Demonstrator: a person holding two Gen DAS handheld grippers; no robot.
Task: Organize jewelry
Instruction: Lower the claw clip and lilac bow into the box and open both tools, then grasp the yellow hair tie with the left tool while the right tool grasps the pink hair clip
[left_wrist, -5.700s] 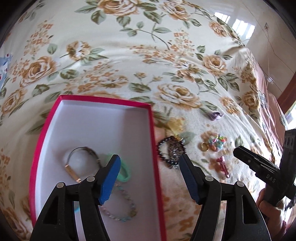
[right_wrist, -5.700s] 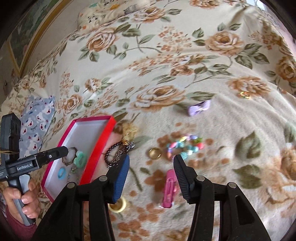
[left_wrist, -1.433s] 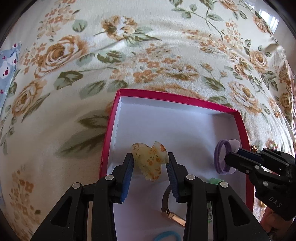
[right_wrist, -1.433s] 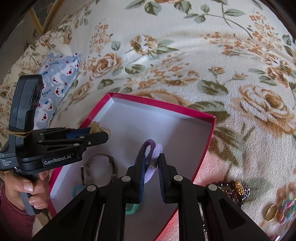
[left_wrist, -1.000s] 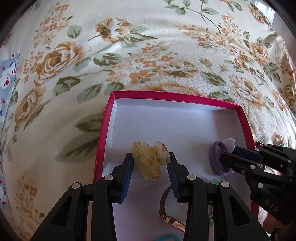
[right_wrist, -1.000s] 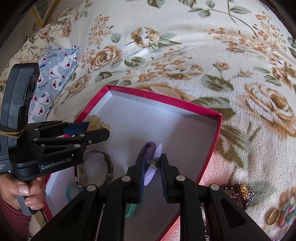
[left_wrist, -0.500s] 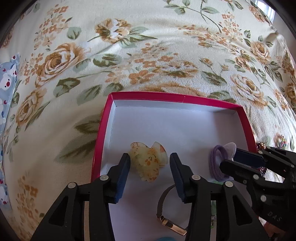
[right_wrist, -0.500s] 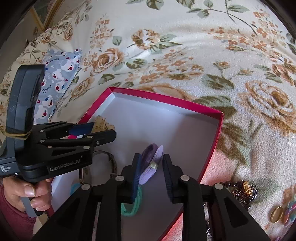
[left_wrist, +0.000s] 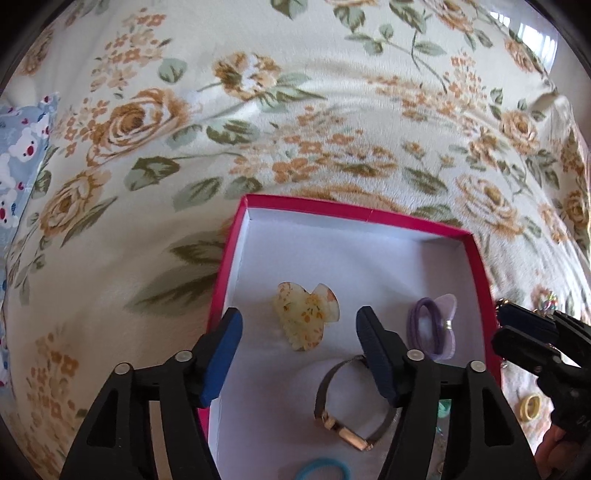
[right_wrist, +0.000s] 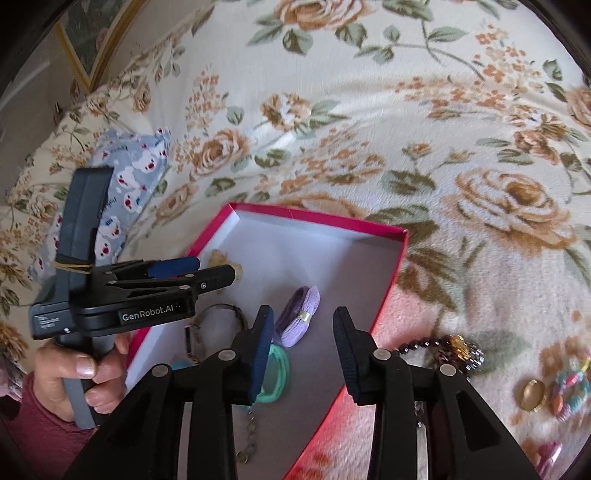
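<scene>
While the red box sits on the flowery bed cover, both tools hang over it with nothing held. The left hand-held gripper has just been opening its jaws, and the yellow flower hair clip lies loose on the white floor of the box between them, touching neither pad. The right hand-held gripper has just been opening too, and the purple hair tie lies free in the box between its jaws. Nearer the camera in the box are a watch, a green hair tie and a blue ring. Outside the box, by its right wall, lie a dark bead bracelet, a gold ring and a bright bead bracelet. A hand in a dark red sleeve grips the left tool's handle.
</scene>
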